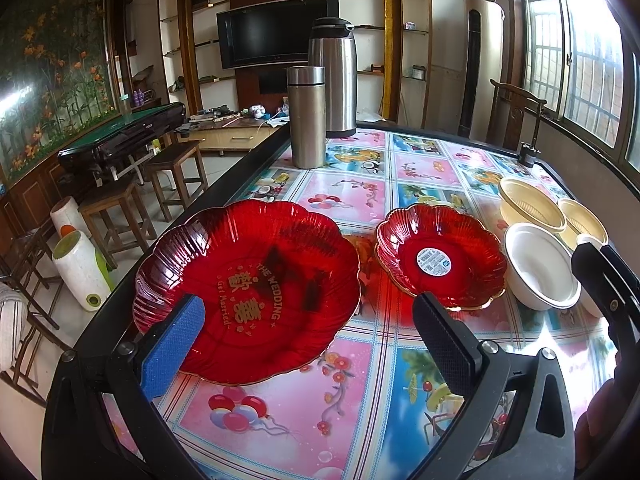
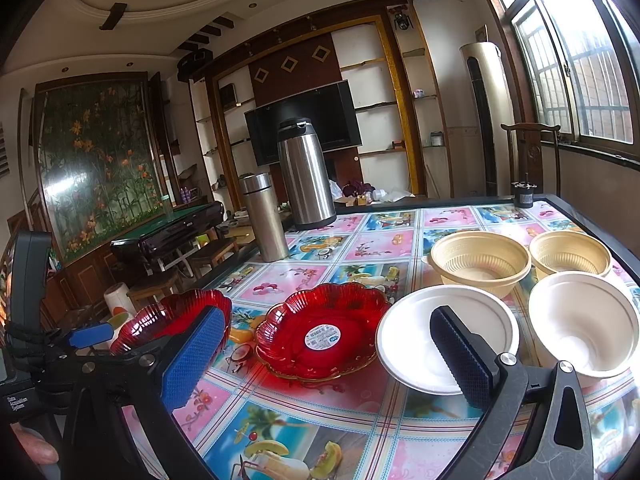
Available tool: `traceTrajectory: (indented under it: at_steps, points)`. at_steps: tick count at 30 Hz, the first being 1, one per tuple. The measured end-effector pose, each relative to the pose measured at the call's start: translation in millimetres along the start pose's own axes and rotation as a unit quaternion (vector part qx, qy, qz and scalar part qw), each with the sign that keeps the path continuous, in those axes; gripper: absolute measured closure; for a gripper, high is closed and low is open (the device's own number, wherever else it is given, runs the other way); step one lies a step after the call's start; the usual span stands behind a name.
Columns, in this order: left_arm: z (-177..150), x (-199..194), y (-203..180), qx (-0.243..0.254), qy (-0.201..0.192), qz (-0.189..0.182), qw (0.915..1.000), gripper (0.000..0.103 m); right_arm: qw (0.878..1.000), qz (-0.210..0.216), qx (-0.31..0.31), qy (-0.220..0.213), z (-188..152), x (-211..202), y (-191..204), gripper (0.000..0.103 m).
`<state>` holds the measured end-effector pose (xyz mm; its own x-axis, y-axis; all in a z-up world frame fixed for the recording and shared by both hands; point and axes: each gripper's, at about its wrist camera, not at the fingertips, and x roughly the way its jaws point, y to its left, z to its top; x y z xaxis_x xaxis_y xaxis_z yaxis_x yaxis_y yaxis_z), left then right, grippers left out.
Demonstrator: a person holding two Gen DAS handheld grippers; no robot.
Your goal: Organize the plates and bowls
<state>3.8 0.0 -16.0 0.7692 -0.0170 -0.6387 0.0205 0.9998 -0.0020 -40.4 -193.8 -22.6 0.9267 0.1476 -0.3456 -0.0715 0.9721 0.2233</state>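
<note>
Both tools stood apart over the bench (image 1: 360,400): the left tool (image 1: 308,324) above the big plate (image 1: 248,280), the right tool (image 2: 324,340) above the small plate (image 2: 324,330). Only the right view showed all four bowls: two white (image 2: 412,356) (image 2: 584,320), two cream (image 2: 480,260) (image 2: 570,254).

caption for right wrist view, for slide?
Open right gripper hovers over small red plate and white bowl on the patterned table.

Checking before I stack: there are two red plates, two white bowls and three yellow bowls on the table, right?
Not quite. The right wrist view shows two yellow bowls, not three. The two red plates and two white bowls are right.
</note>
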Motion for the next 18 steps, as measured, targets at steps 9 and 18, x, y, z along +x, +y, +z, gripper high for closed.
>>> traceTrajectory:
  at_steps: [9,18]
  points:
    - [-2.1,1.1,-0.8,0.002,0.003,0.002,1.0000,0.000,1.000,0.000,-0.001,0.003,-1.1,1.6,-0.3,0.000]
    - [-4.0,3.1,-2.3,0.013,-0.004,0.007,0.9999,0.000,1.000,0.000,-0.001,0.004,-1.1,1.9,0.0,0.000]
